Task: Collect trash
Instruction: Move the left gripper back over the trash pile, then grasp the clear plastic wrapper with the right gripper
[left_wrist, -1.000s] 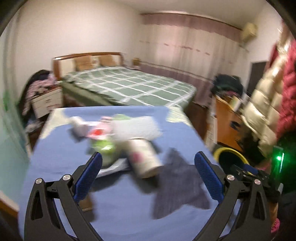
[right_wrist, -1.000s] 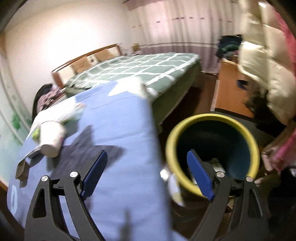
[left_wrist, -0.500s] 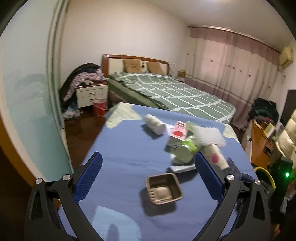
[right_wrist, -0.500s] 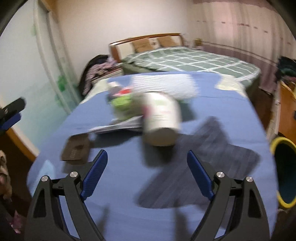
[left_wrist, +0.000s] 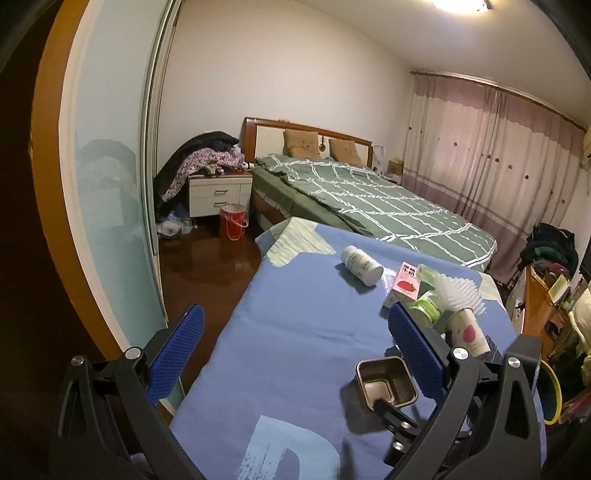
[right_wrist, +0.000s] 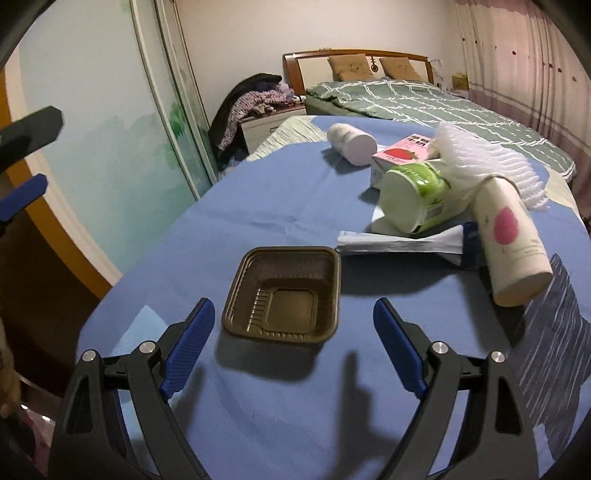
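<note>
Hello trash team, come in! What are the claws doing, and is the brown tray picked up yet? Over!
Both claws open, empty. Right claw lined up just short of brown tray, not touching. Tray sits alone on blue cloth, nothing blocking.

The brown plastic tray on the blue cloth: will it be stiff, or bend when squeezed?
The brown plastic tray looks thin-walled and empty, so it is probably light and may flex. Its ribbed sides may add some stiffness. It sits flat, so it is unlikely to roll.

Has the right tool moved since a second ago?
Yes. The right tool swung from over the yellow-rimmed bin, away from the table edge, to the brown tray.
</note>
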